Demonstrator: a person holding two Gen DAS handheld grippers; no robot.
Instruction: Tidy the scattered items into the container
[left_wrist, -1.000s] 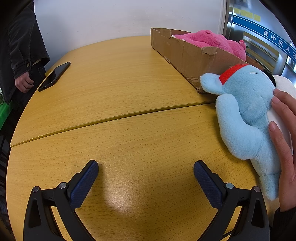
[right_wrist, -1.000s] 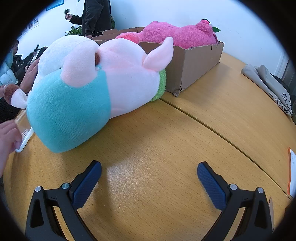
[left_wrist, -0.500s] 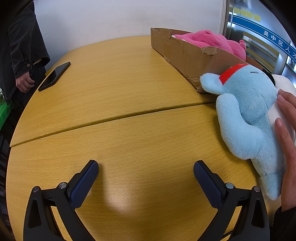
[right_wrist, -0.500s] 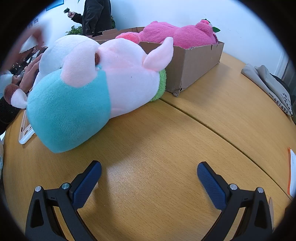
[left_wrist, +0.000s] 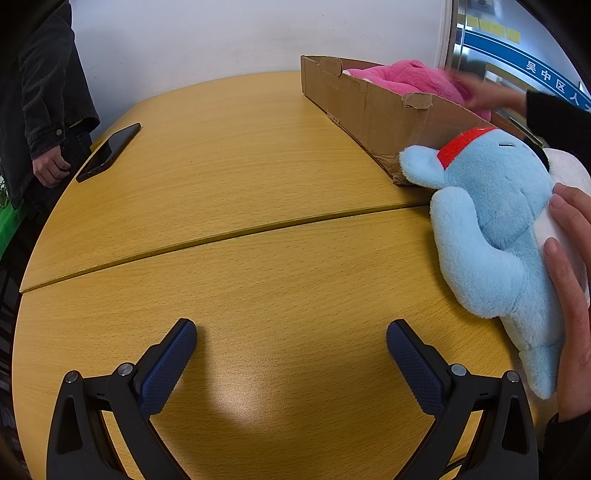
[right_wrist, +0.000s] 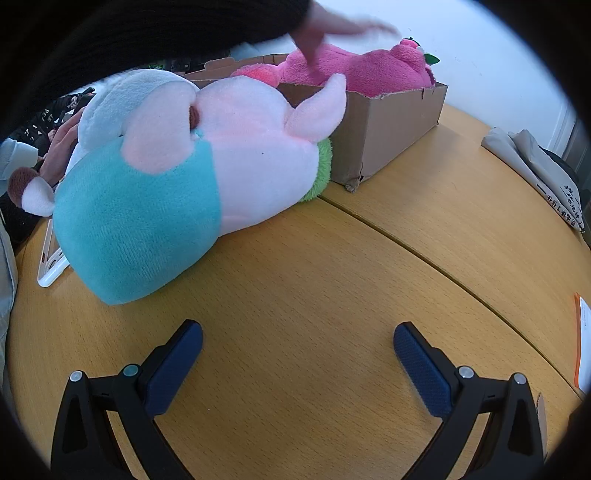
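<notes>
A cardboard box (left_wrist: 373, 110) (right_wrist: 391, 122) stands on the round wooden table with a pink plush bear (left_wrist: 402, 79) (right_wrist: 373, 70) inside it. A light blue plush with a red band (left_wrist: 495, 229) lies on the table beside the box, and a person's hand (left_wrist: 569, 280) rests on it. A large pink, white and teal plush (right_wrist: 173, 184) leans against the box front. A blurred hand (right_wrist: 332, 29) reaches over the pink bear. My left gripper (left_wrist: 291, 334) is open above bare table. My right gripper (right_wrist: 297, 334) is open too, just short of the teal plush.
A black phone (left_wrist: 109, 151) lies at the table's far left edge, by a standing person in a dark jacket (left_wrist: 40, 96). A white phone (right_wrist: 51, 258) lies behind the teal plush. Folded cloth (right_wrist: 535, 173) sits at the right, orange-edged paper (right_wrist: 581, 347) near the right rim.
A sleeved arm has swung in over the box and the pink bear. Both grippers have stayed in place and open.
</notes>
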